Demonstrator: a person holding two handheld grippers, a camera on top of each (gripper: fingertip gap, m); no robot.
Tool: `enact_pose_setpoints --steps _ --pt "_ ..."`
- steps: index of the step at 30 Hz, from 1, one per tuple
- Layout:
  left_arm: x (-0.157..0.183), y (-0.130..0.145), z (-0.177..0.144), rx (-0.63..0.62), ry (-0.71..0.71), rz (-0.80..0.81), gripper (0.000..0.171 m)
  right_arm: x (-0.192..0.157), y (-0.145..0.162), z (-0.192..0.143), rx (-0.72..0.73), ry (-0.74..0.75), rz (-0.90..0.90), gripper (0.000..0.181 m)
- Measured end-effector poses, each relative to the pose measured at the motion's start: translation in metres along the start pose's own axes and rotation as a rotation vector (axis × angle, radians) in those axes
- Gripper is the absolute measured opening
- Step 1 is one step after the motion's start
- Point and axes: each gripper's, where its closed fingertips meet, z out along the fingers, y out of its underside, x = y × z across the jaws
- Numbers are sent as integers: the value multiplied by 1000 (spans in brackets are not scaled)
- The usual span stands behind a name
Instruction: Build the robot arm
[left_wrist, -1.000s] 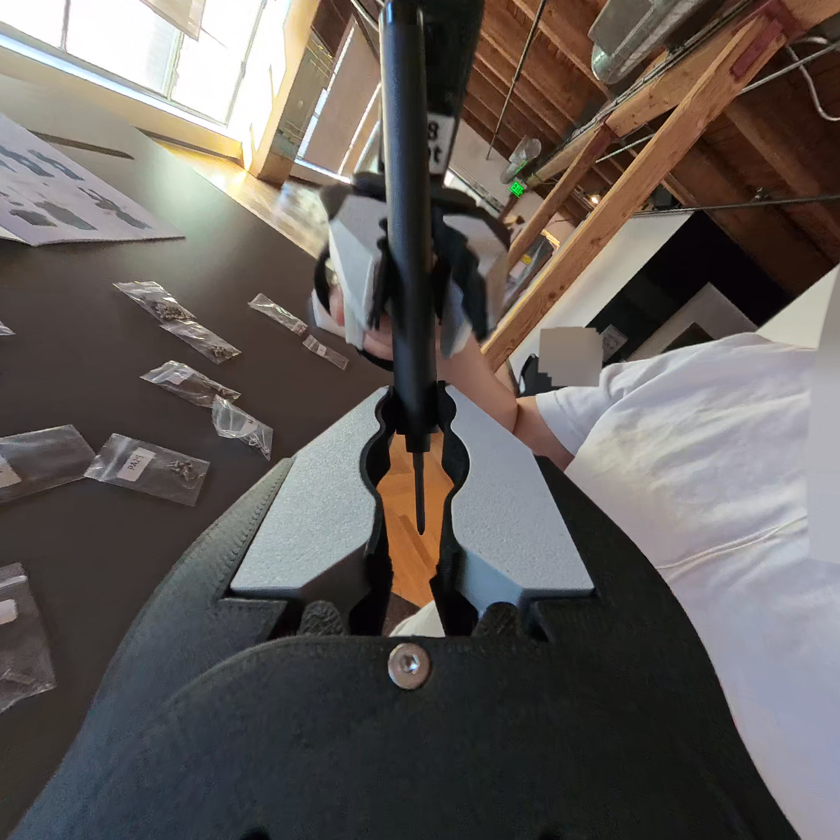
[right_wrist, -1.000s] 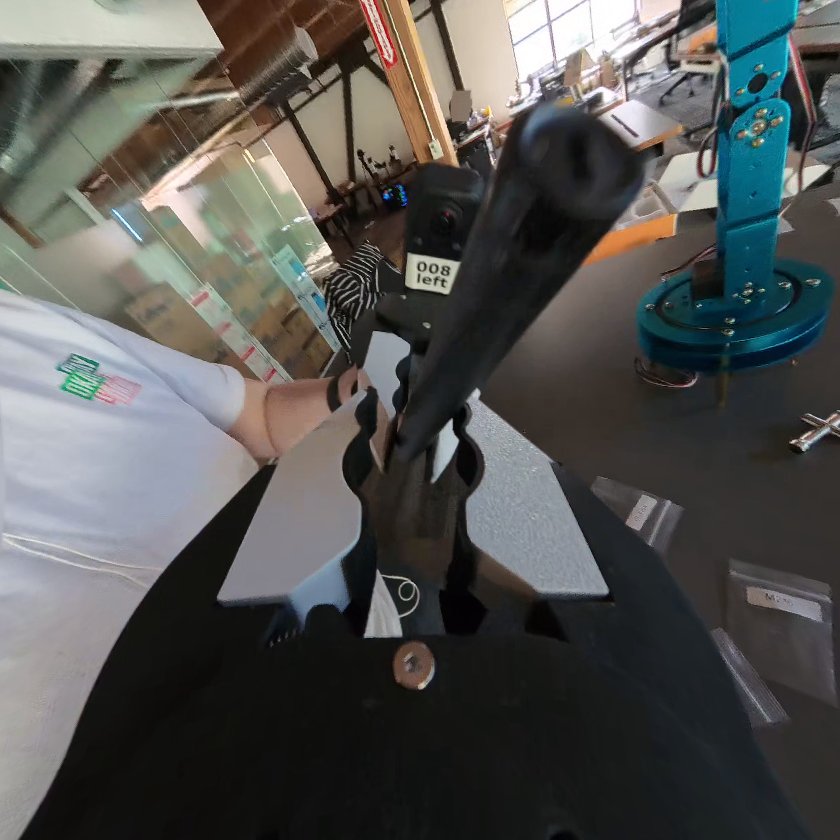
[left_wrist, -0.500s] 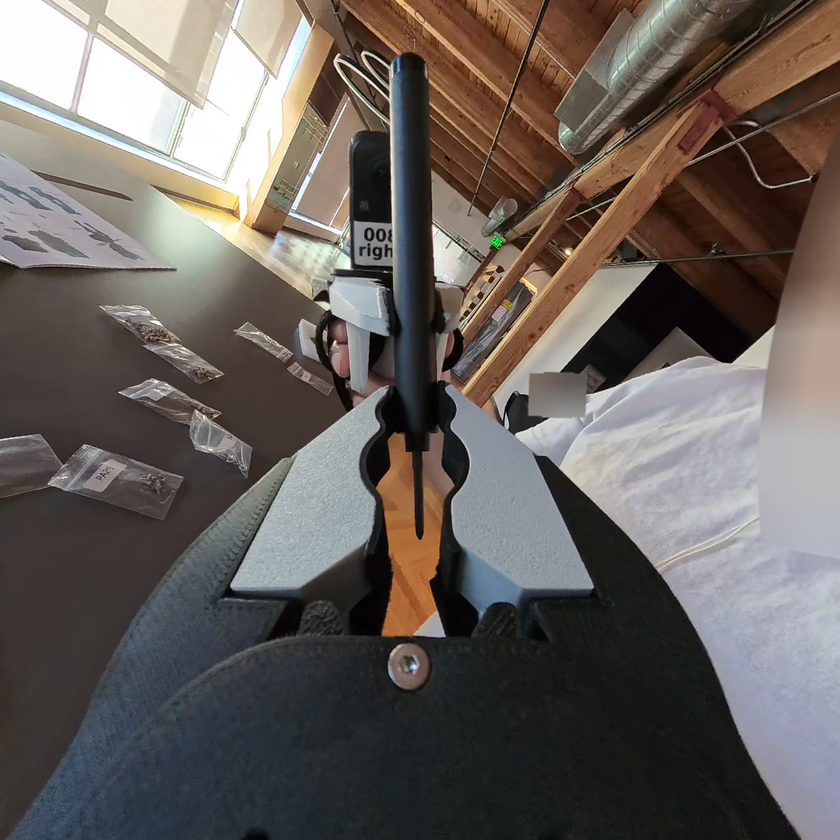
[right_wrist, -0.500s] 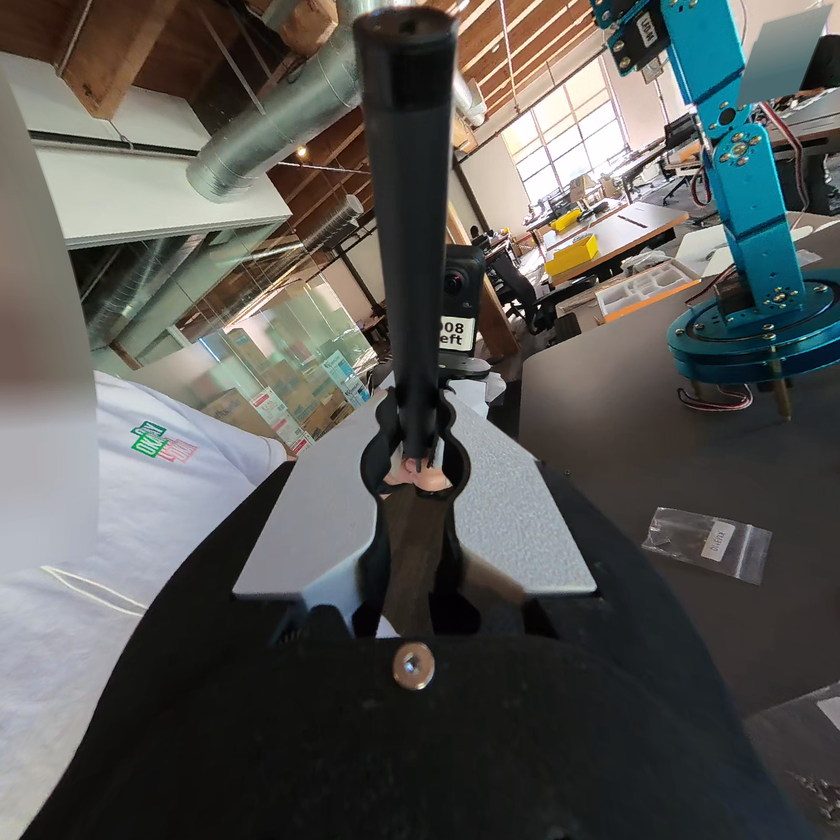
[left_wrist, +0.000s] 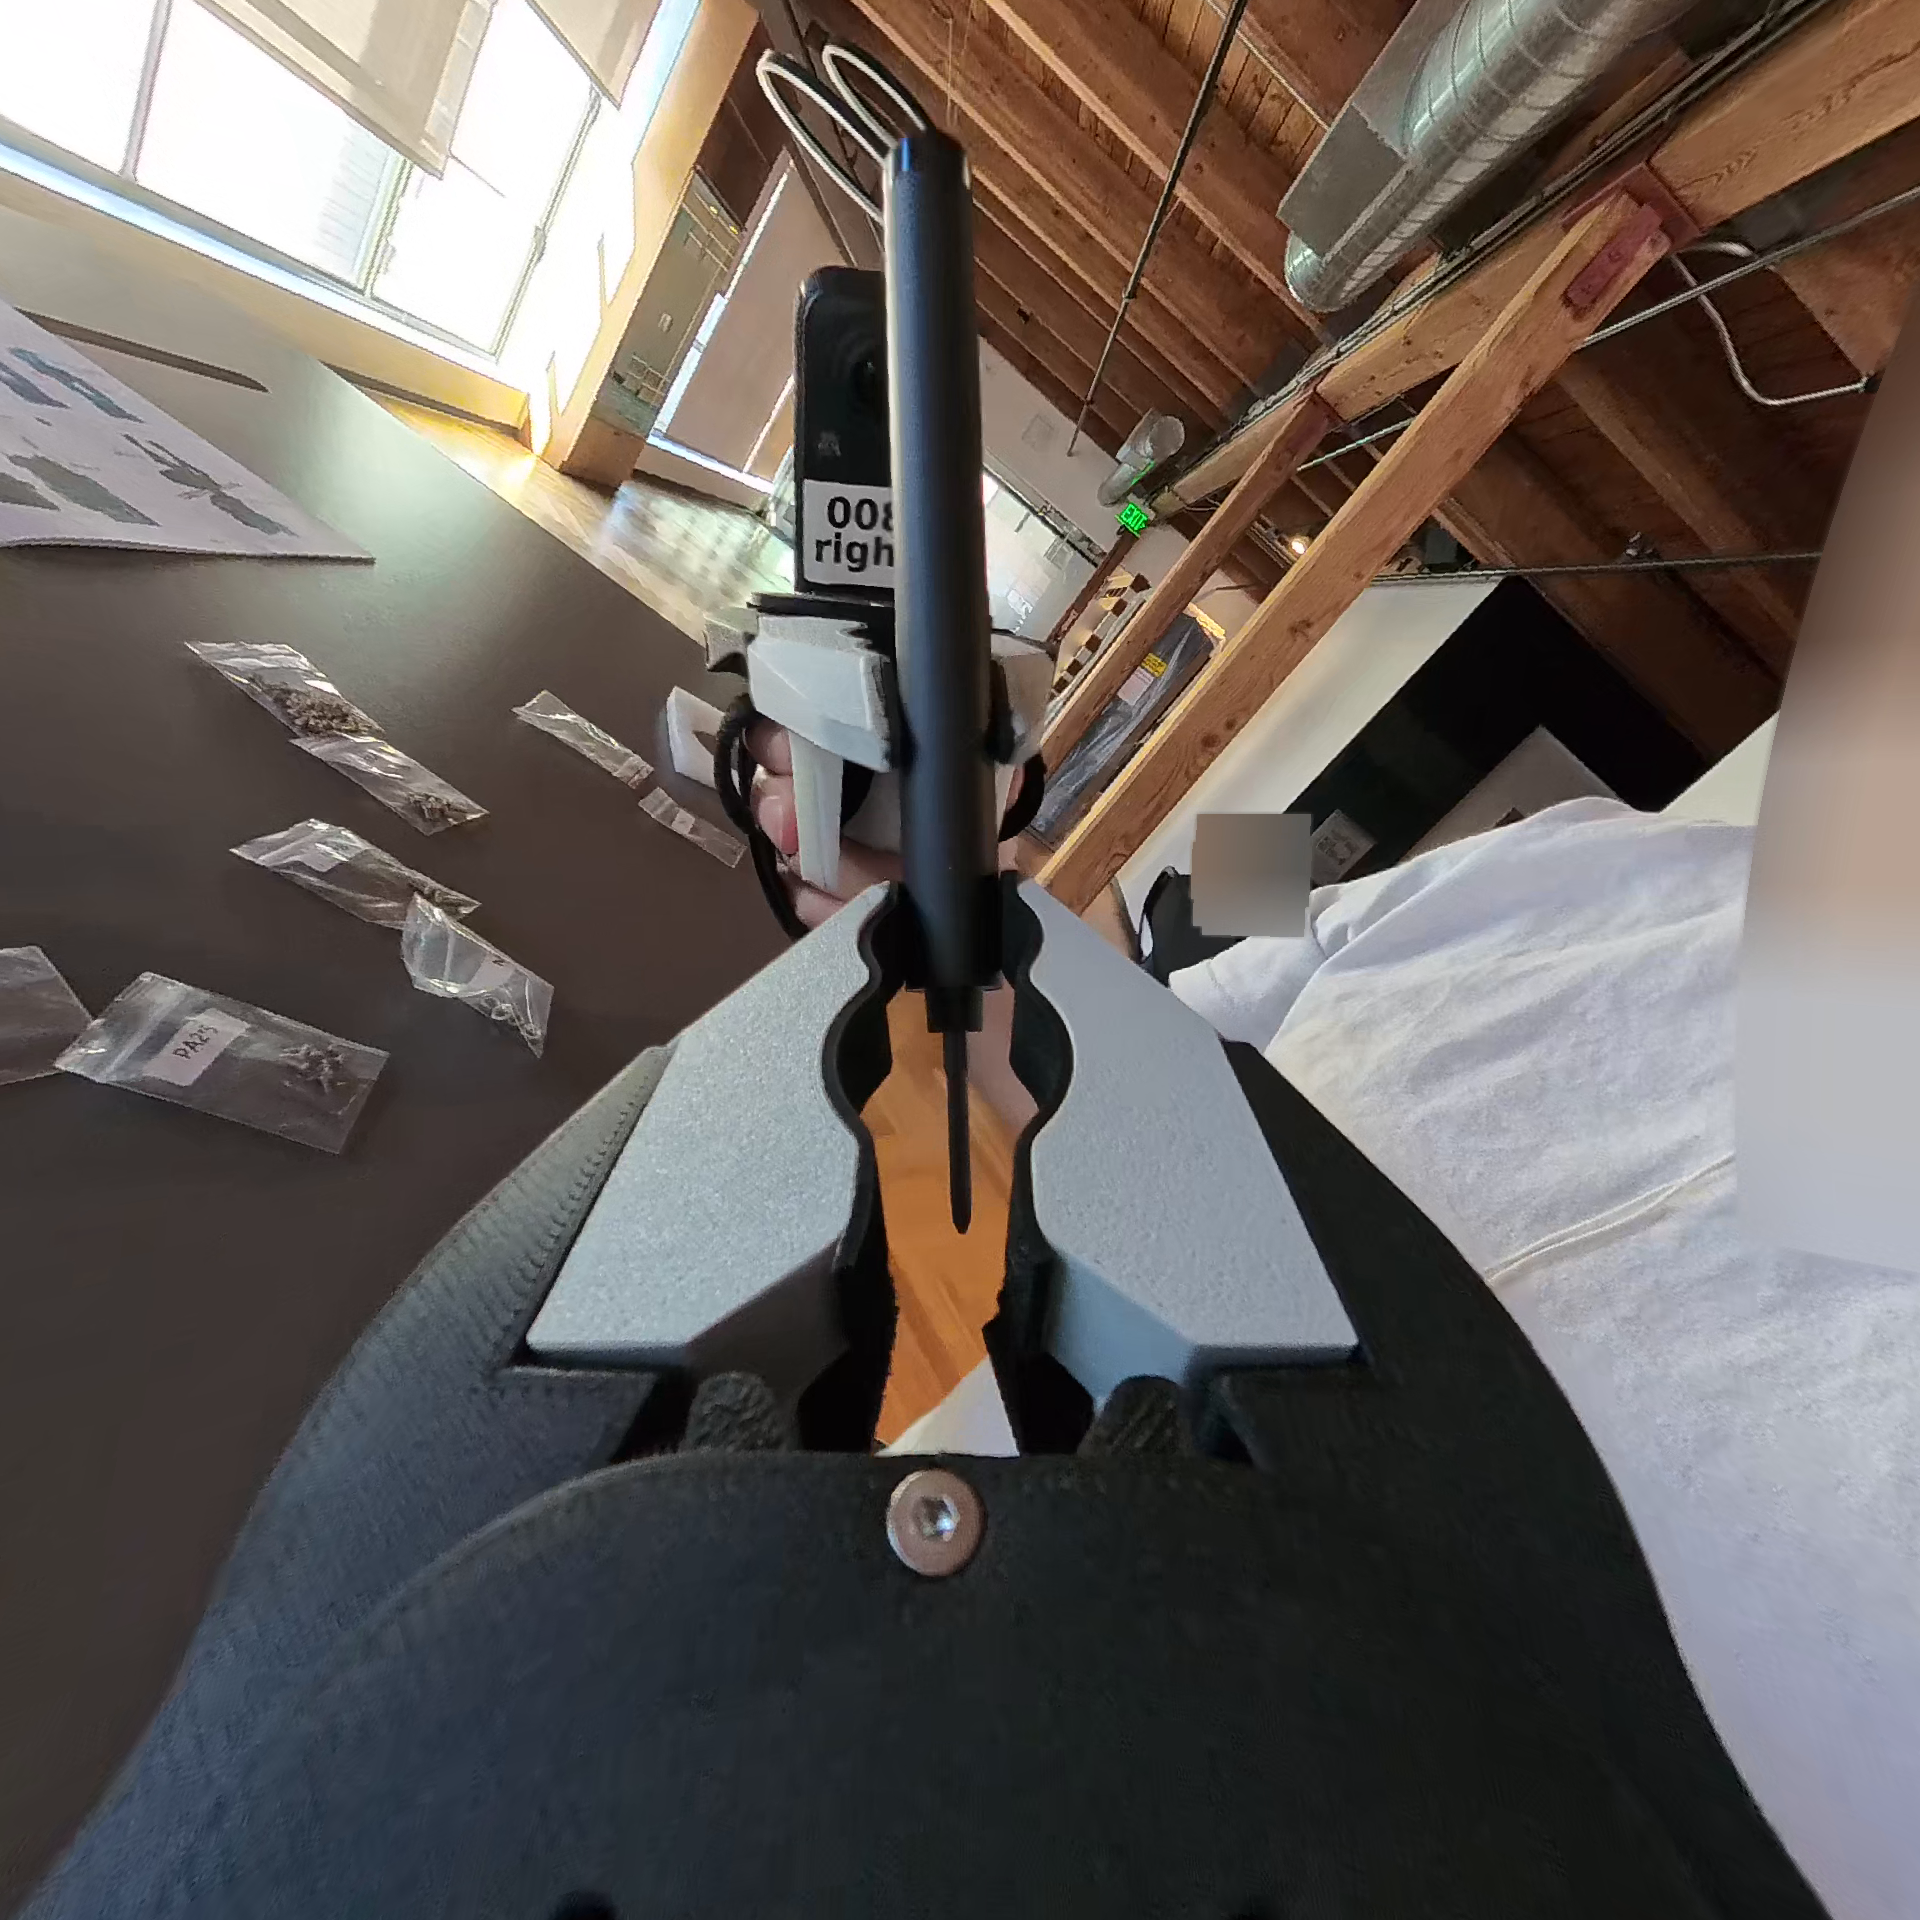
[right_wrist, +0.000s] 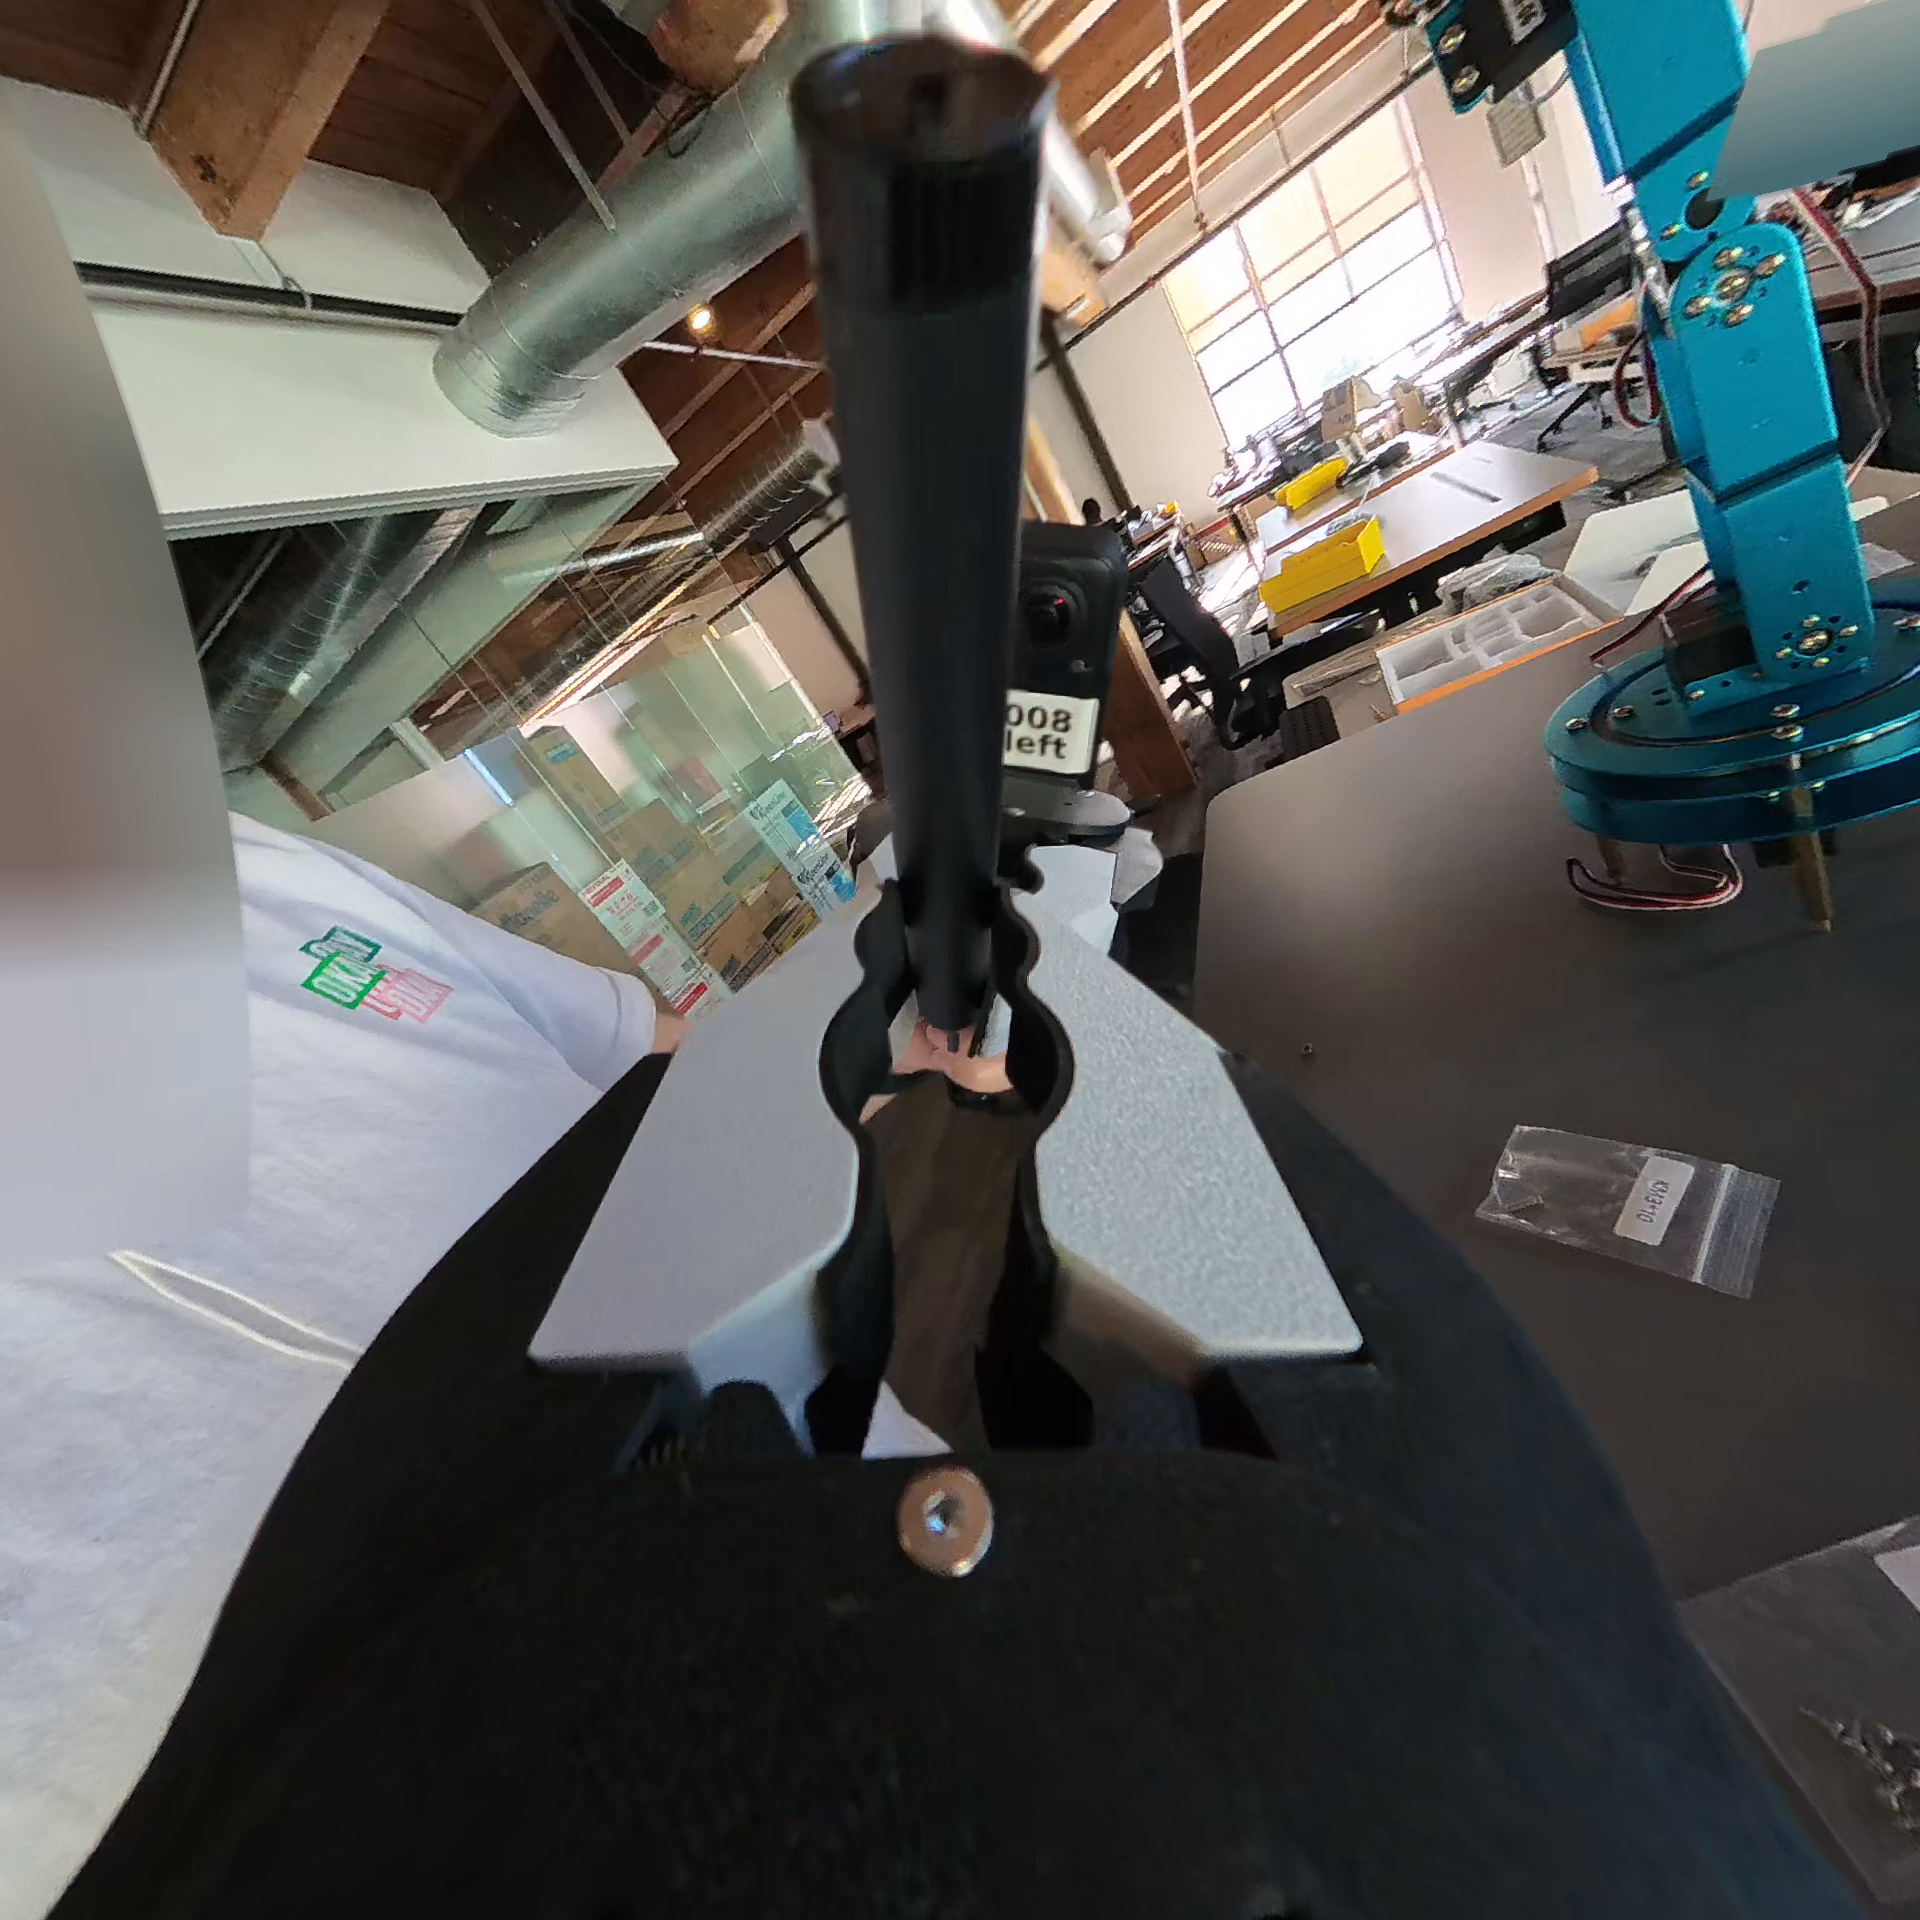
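A black screwdriver (left_wrist: 935, 520) stands upright between both grippers, above the table edge. My left gripper (left_wrist: 948, 914) is shut on the lower end of its handle, and the thin bit (left_wrist: 958, 1132) points down between my fingers. The right gripper (left_wrist: 914, 717) faces me just behind and clasps the handle a little higher. In the right wrist view my right gripper (right_wrist: 948, 935) is shut on the same handle (right_wrist: 925, 468), which rises towards the camera. The left gripper (right_wrist: 1039, 852) shows close behind it.
A dark table (left_wrist: 156, 831) carries several small clear bags of screws (left_wrist: 223, 1060) and a printed sheet (left_wrist: 125, 488). A blue robot arm (right_wrist: 1745, 436) on a round base and another bag (right_wrist: 1631, 1205) stand on the right. A person in a white shirt (left_wrist: 1558, 1143) is close. Left and right tips are no more than a few centimetres apart.
The screwdriver was tilted and blurred in the right wrist view and now stands straight. Both grippers have tipped upward and steadied, still shut on the handle.
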Motion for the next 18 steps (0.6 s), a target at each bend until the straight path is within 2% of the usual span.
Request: enact_pose_setpoints --steps 6,18 --pt "4 2 1 -6 12 -15 16 -6 5 -6 -67 -31 -7 15" --pt "1 5 7 -14 -20 -4 16 -3 4 -14 -57 -1 -22 13"
